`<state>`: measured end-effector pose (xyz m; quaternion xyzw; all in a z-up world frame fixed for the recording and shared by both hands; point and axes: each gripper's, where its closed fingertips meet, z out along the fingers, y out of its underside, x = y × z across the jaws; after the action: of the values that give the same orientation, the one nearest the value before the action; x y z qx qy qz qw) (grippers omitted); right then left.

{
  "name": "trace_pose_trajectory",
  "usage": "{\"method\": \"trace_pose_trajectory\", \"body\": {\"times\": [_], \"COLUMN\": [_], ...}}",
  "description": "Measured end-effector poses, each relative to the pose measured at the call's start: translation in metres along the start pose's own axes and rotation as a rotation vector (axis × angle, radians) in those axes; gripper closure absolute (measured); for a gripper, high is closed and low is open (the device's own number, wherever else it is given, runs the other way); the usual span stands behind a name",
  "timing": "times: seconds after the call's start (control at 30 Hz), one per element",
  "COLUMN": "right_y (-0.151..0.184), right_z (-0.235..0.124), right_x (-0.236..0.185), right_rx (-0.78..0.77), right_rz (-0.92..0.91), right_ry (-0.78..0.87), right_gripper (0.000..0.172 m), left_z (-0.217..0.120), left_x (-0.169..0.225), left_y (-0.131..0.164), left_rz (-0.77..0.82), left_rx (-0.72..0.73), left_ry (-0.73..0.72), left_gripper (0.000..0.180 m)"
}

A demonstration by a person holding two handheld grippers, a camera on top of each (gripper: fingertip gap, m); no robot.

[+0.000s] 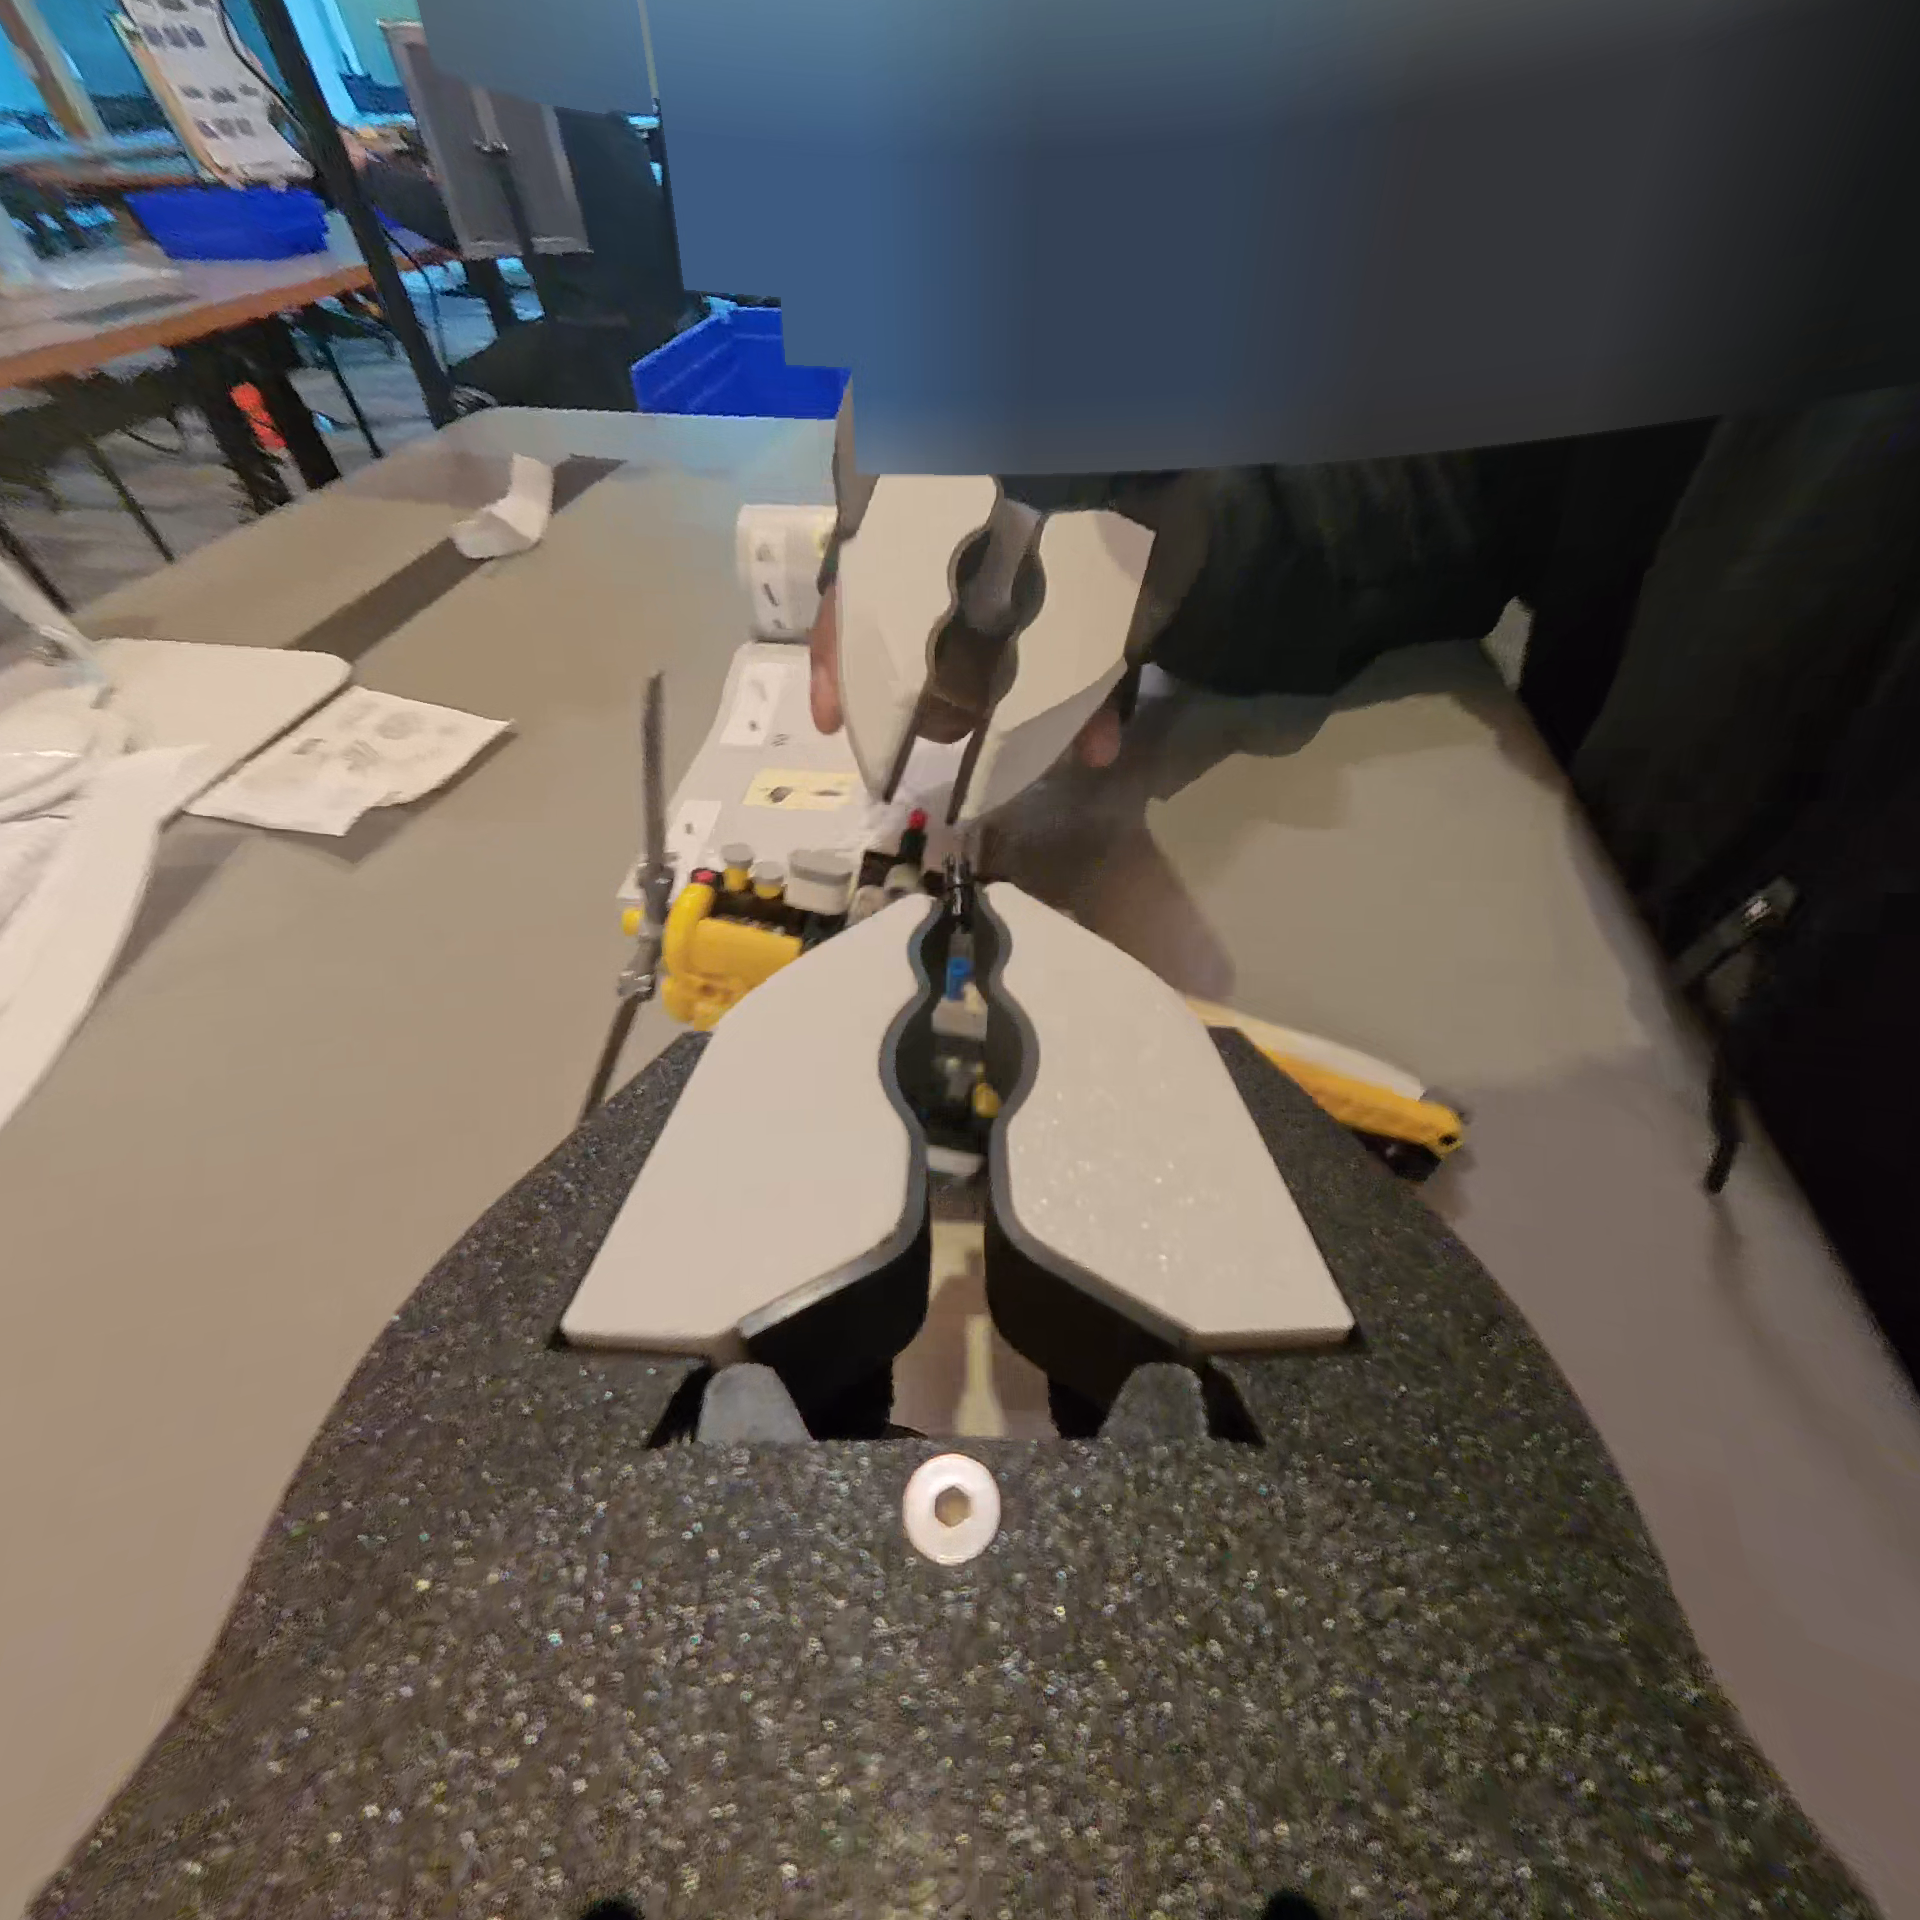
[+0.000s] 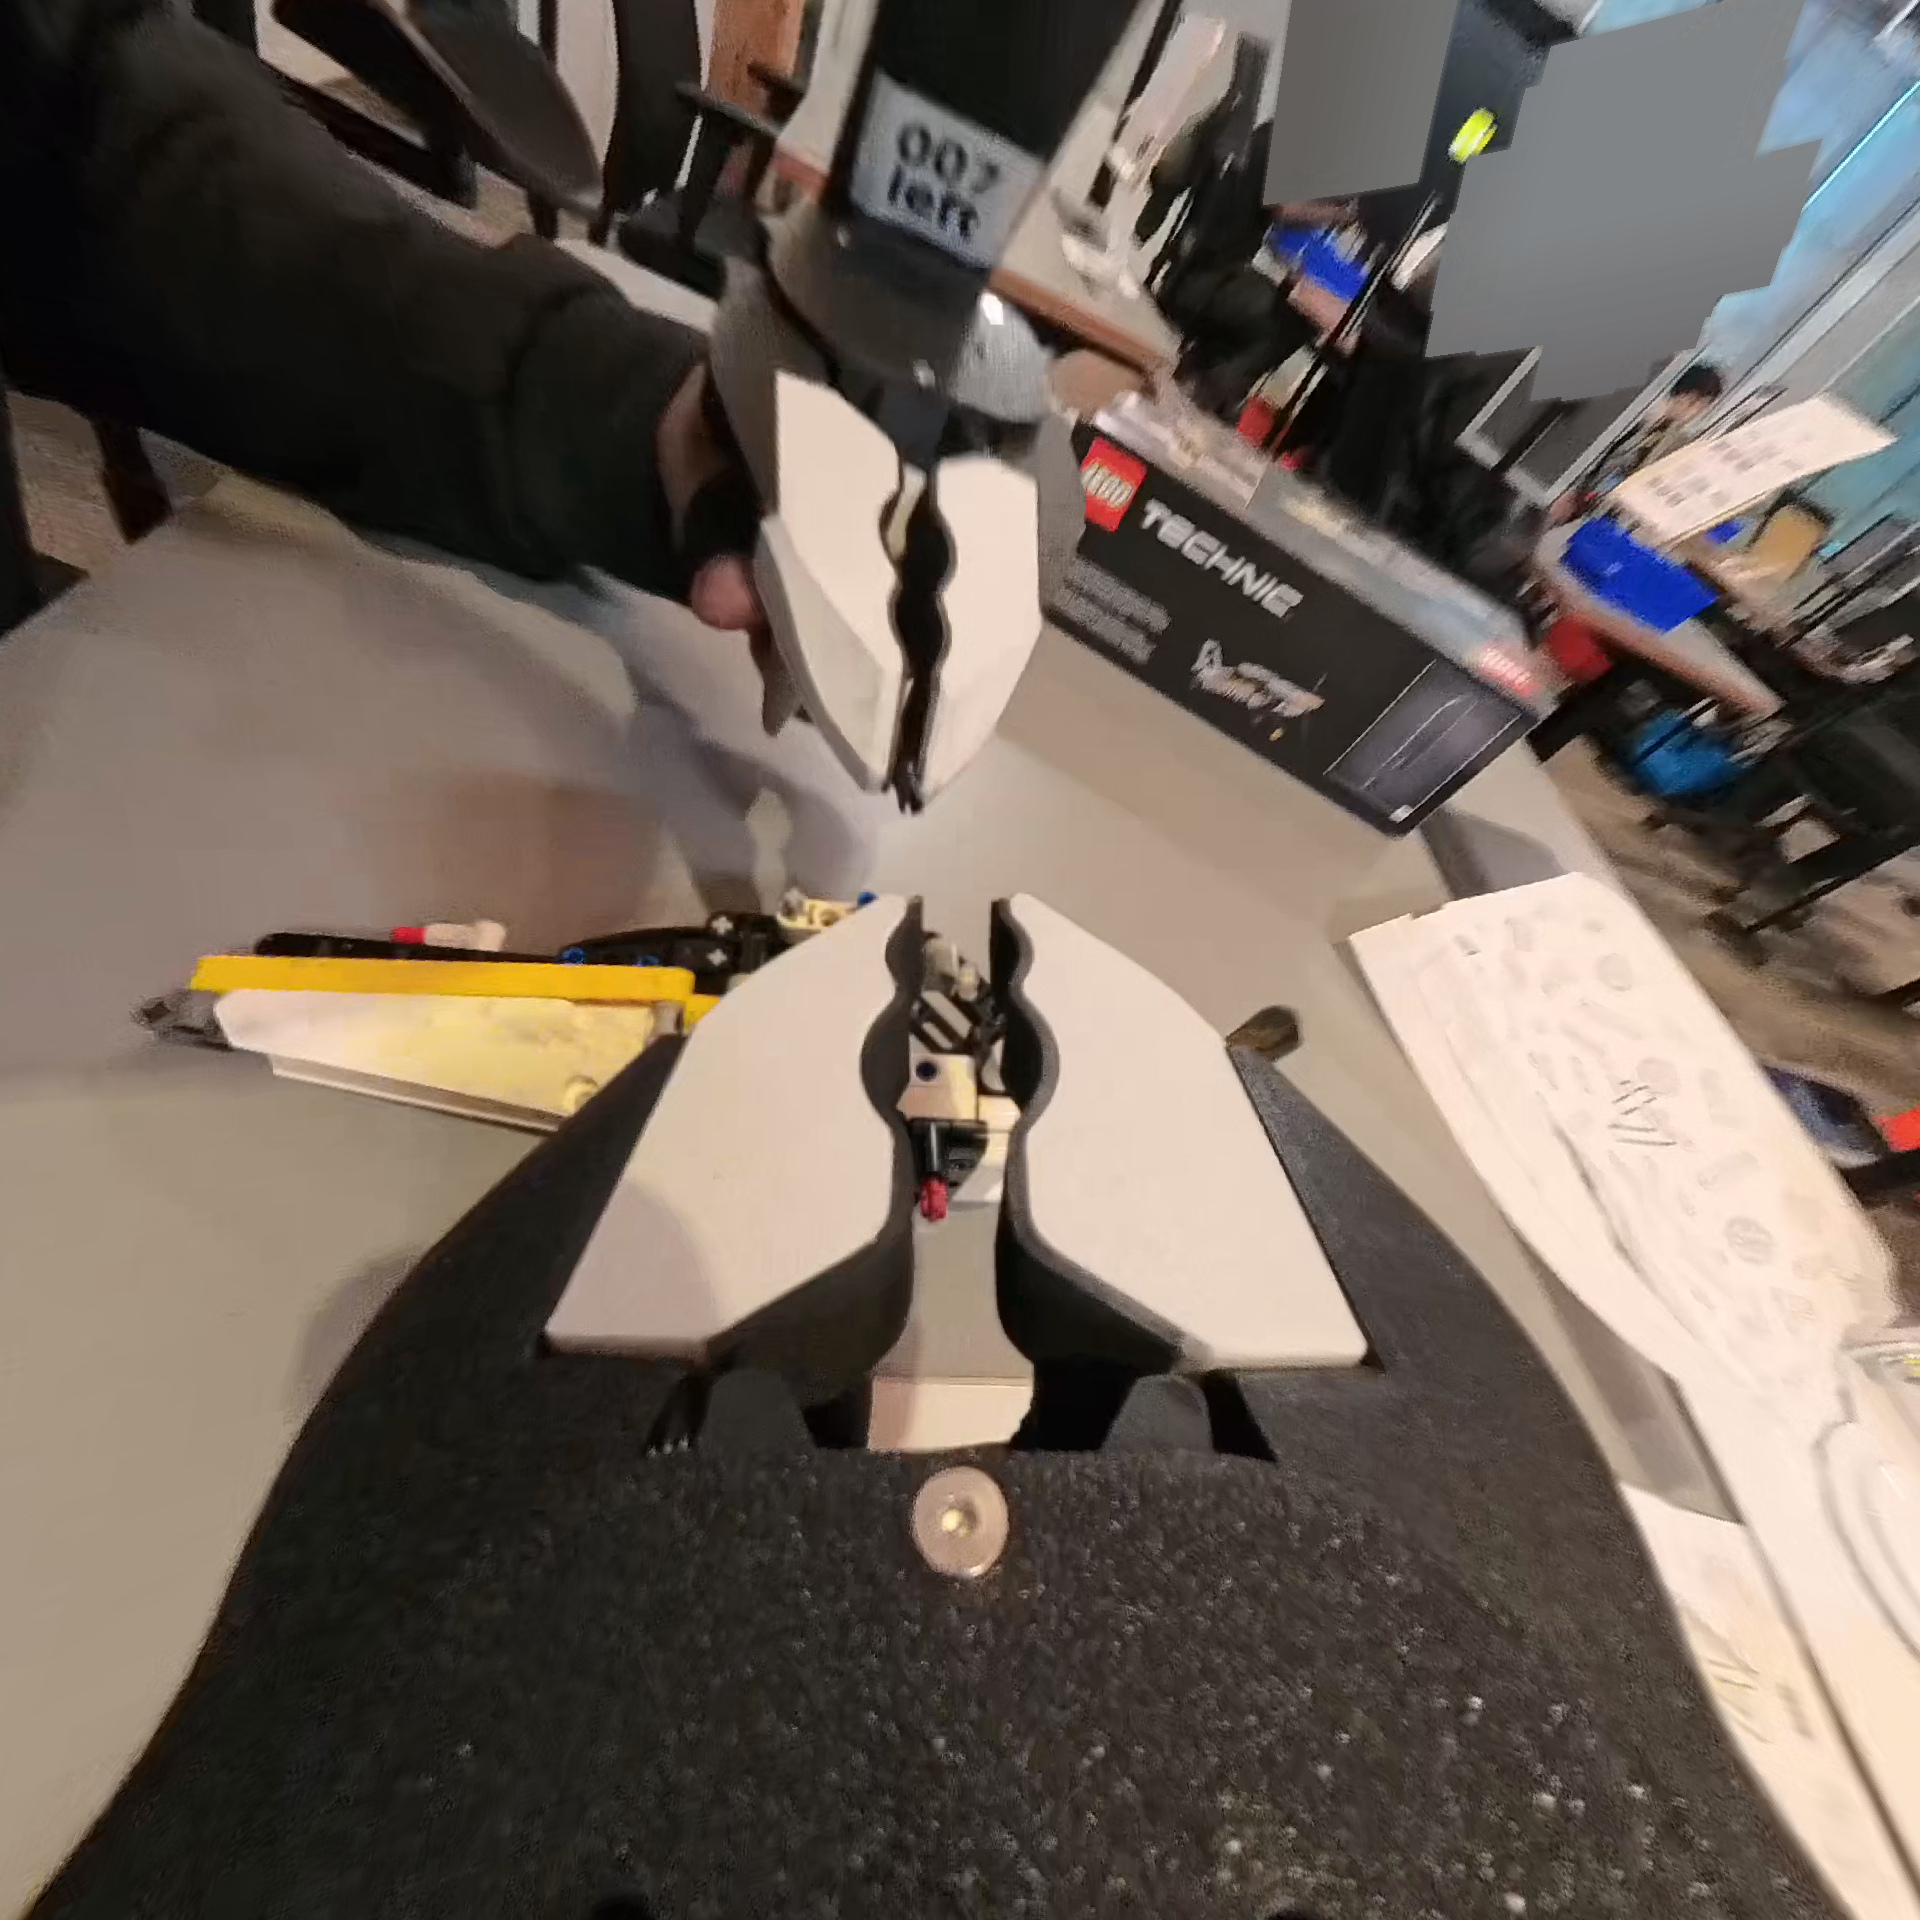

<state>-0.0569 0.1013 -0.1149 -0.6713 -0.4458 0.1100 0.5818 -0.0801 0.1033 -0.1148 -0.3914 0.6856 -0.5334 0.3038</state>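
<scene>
A: Okay, left gripper (image 1: 957,902)?
B: Pinched a small black pin (image 1: 956,883), above the yellow-and-black brick model (image 1: 727,945).
A: Right gripper (image 2: 954,906)?
B: Parted, bare, at twelve o'clock over that model, grey table (image 2: 312,1195).

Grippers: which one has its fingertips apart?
The right gripper: a clear gap shows between its tips, over the brick model. The left gripper has its tips pinched together on a small black piece.

Brick model (image 2: 457,997) amid bare table (image 2: 260,1195)
</scene>
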Motion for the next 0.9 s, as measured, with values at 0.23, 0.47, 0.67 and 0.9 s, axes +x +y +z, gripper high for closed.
{"method": "trace_pose_trajectory", "body": {"times": [0.23, 0.47, 0.67, 0.9], "right_y": [-0.018, -0.026, -0.019, 0.008], "right_z": [-0.022, -0.033, -0.075, -0.245], "right_x": [-0.024, -0.039, -0.035, -0.015], "right_rx": [0.027, 0.01, -0.081, -0.467], "right_rz": [-0.249, -0.329, -0.204, 0.022], "right_ry": [0.138, 0.183, 0.333, 0.78], "right_gripper": [0.154, 0.164, 0.167, 0.167], "left_z": [0.027, 0.043, 0.036, 0.012], "left_x": [0.026, 0.051, 0.049, 0.005], "left_y": [-0.022, -0.03, -0.032, -0.012], "left_rz": [-0.248, -0.29, -0.232, -0.145], "left_rx": [0.065, 0.063, 0.049, -0.084], "left_ry": [0.171, 0.267, 0.195, -0.042], "left_gripper": [0.174, 0.174, 0.161, 0.158]}}
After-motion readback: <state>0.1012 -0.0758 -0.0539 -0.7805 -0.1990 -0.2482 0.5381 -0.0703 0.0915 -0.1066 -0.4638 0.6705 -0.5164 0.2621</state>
